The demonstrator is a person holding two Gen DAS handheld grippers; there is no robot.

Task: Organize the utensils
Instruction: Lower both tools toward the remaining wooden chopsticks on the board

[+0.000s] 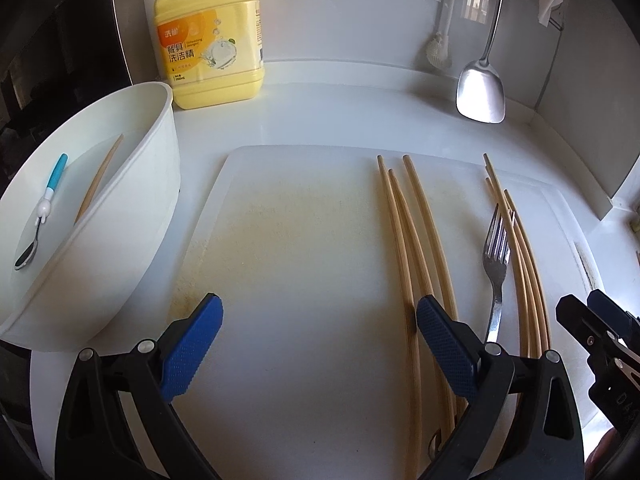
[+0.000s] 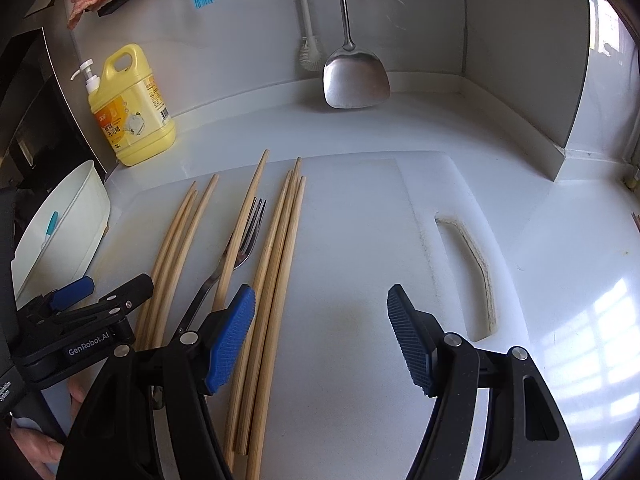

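Note:
Several wooden chopsticks (image 1: 404, 240) (image 2: 276, 264) lie lengthwise on a white cutting board (image 1: 288, 248) (image 2: 360, 240), in a left group and a right group. A steel fork (image 1: 496, 256) (image 2: 240, 248) lies among the right group. A white holder (image 1: 132, 208) (image 2: 72, 216) at the left contains a blue-handled spoon (image 1: 44, 208) and one chopstick (image 1: 100, 176). My left gripper (image 1: 318, 320) hovers open over bare board, its right finger above the left group. My right gripper (image 2: 320, 320) is open over bare board just right of the chopsticks, holding nothing.
A yellow dish soap bottle (image 1: 210, 36) (image 2: 132, 108) stands at the back left. A steel spatula (image 1: 482, 88) (image 2: 354, 76) and a white brush (image 1: 438, 48) hang against the back wall. The board's handle slot (image 2: 472, 272) is at its right end.

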